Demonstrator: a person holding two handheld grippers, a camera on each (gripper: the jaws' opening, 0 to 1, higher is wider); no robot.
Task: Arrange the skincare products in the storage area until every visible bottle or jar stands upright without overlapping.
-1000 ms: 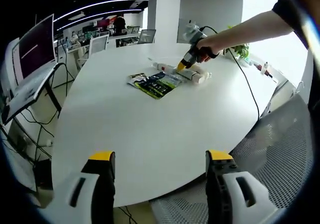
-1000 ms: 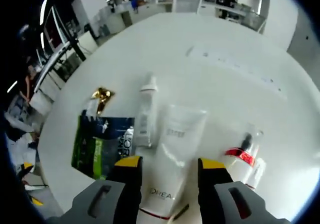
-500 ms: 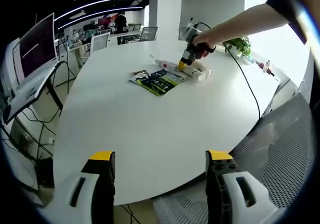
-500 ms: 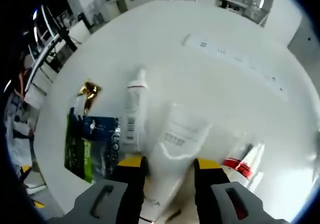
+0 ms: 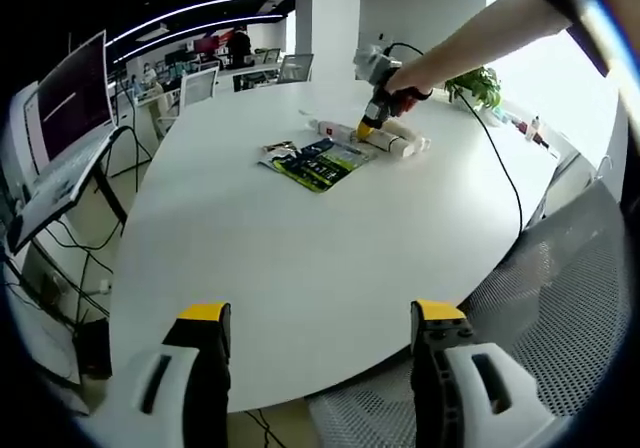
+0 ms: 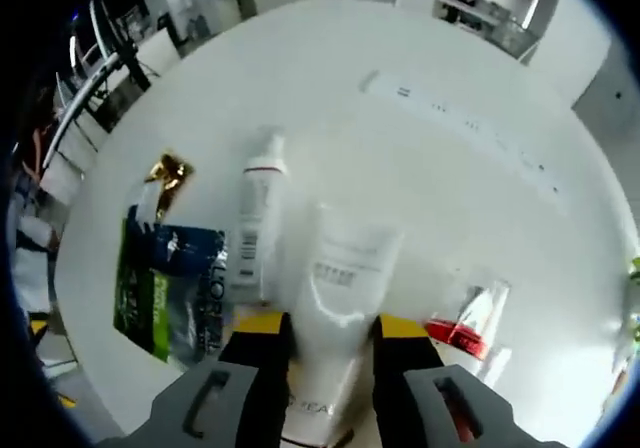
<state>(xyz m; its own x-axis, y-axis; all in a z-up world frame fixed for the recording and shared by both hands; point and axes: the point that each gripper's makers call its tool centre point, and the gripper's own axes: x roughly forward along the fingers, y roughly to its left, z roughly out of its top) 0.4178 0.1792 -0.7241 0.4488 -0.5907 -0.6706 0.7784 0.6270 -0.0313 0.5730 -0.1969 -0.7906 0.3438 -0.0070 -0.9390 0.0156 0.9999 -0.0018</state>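
The products lie flat in a cluster on the white round table (image 5: pixel 300 258). A wide white tube (image 6: pixel 340 278) lies between the jaws of my right gripper (image 6: pixel 331 325), which press against both of its sides. Beside it lie a slim white tube with a red band (image 6: pixel 255 218) and a clear bottle with a red label (image 6: pixel 470 318). In the left gripper view the right gripper (image 5: pixel 372 123) is held by a hand over the cluster (image 5: pixel 392 142). My left gripper (image 5: pixel 320 316) hangs open at the near table edge, holding nothing.
A dark blue and green sachet (image 6: pixel 165 293) and a gold wrapper (image 6: pixel 165 171) lie left of the tubes. A white power strip (image 6: pixel 455 133) runs beyond them. A cable (image 5: pixel 505 183) trails across the table. A mesh chair (image 5: pixel 565 298) stands at the right, a monitor (image 5: pixel 70 93) on the left.
The right gripper's jaws have closed inward onto the wide white tube and the view has shifted slightly forward. The left gripper has stayed put.
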